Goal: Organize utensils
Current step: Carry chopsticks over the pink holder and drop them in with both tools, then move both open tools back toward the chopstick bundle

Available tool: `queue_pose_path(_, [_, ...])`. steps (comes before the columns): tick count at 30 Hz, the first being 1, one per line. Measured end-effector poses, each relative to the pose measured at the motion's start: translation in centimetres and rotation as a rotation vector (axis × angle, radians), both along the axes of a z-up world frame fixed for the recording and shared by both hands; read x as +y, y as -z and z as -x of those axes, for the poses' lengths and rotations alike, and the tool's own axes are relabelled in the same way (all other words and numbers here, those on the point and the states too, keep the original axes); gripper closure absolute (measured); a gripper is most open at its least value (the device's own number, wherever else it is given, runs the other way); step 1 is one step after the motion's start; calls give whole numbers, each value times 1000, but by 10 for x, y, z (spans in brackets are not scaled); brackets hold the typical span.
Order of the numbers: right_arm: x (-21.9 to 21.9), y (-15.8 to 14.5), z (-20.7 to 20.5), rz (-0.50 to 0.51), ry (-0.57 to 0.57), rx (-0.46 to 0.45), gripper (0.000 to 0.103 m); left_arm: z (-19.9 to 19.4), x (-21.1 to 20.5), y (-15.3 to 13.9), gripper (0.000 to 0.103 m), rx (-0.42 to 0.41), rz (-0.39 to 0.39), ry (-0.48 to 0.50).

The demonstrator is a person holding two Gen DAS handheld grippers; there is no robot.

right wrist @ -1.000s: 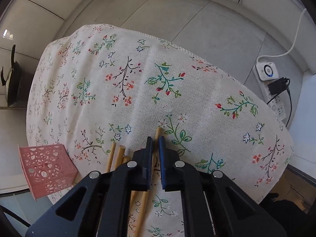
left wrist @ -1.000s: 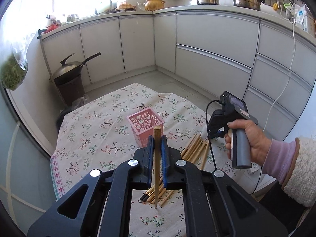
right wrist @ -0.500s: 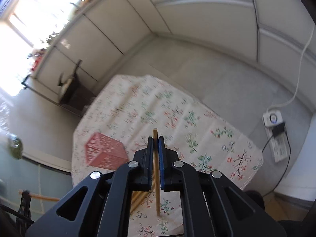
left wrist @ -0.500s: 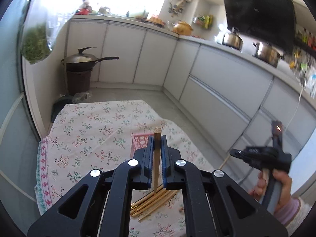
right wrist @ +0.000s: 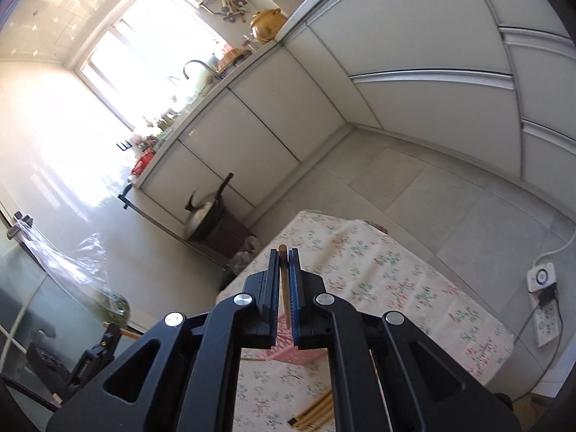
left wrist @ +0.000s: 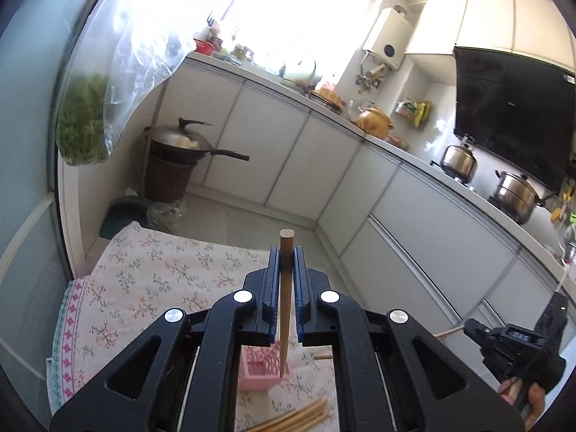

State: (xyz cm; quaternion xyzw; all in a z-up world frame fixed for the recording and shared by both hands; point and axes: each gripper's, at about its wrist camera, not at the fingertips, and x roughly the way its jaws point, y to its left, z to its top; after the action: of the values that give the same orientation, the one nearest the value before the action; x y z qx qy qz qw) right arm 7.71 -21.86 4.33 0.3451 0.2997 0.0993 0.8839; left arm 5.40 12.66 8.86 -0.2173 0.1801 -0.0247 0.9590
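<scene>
My left gripper point(left wrist: 287, 252) is shut on a wooden chopstick point(left wrist: 285, 309) that stands upright between its blue pads, its lower tip hanging over the pink perforated basket point(left wrist: 260, 367). My right gripper point(right wrist: 284, 253) is shut on a second chopstick point(right wrist: 285, 295), also held upright, high above the table. The pink basket point(right wrist: 288, 354) shows just below the right jaws. Several loose chopsticks point(left wrist: 298, 419) lie on the floral tablecloth point(left wrist: 144, 288) near its front edge; the same loose chopsticks point(right wrist: 313, 412) appear at the bottom of the right wrist view. The other handheld gripper point(left wrist: 518, 345) is at the far right.
White cabinets point(left wrist: 414, 208) and a counter with pots run behind the table. A wok on a dark stand point(left wrist: 172, 165) sits at the back left. A bag of greens point(left wrist: 86, 118) hangs at the left. A power strip point(right wrist: 543, 309) lies on the floor.
Both grippers have risen well above the table, each with its chopstick, and tilted up toward the room. The left gripper rolled; the basket now sits under its jaws.
</scene>
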Motion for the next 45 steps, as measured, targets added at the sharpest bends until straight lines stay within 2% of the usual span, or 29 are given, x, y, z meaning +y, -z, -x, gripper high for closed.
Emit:
queue_pose_path(4, [15, -8, -20, 3, -33, -16, 98, -29, -1, 11, 96, 39, -15, -10])
queue_pose_path(9, [34, 0, -39, 21, -71, -3, 98, -59, -4, 49, 94, 119, -31, -9])
queue_pose_path(10, [38, 3, -44, 28, -76, 3, 98, -64, -4, 57, 88, 141, -28, 0])
queue_pose_path(11, [41, 5, -47, 35, -78, 9, 98, -68, -3, 62, 77, 165, -18, 10])
queue_pose_path(12, [44, 7, -51, 40, -83, 18, 98, -69, 1, 67, 72, 176, 10, 14])
queue_pose_path(14, [48, 12, -56, 43, -94, 34, 98, -63, 10, 67, 64, 155, 56, -3])
queue_pose_path(19, [61, 15, -64, 84, -110, 53, 98, -40, 26, 44, 45, 65, 78, -72])
queue_pose_path(21, [68, 17, -69, 98, -123, 65, 98, -36, 29, 40, 44, 54, 79, -81])
queue_pose_path(26, [86, 24, -85, 141, -149, 111, 97, -40, 28, 43, 44, 90, 81, -61])
queue_pose_path(28, [95, 26, -92, 153, -158, 109, 94, -42, 25, 43, 44, 96, 83, -47])
queue_pose_path(30, [97, 31, -99, 127, -153, 103, 81, -42, 19, 41, 44, 93, 68, -34])
queue_pose_path(31, [96, 33, -100, 99, -151, 102, 69, -41, 17, 40, 44, 87, 58, -30])
queue_pose_path(34, [96, 29, -94, 102, -133, 65, 68, -35, 7, 34, 41, 64, 10, -26])
queue_pose_path(36, [98, 23, -84, 146, -114, 24, 68, -31, 1, 30, 38, 50, -21, -40])
queue_pose_path(39, [105, 17, -67, 236, -81, -27, 62, -27, -9, 27, 32, 40, -51, -68])
queue_pose_path(41, [109, 17, -55, 302, -56, -57, 54, -25, -14, 27, 30, 43, -72, -73])
queue_pose_path(45, [113, 19, -37, 394, -35, -90, 50, -17, -27, 28, 23, 39, -126, -93])
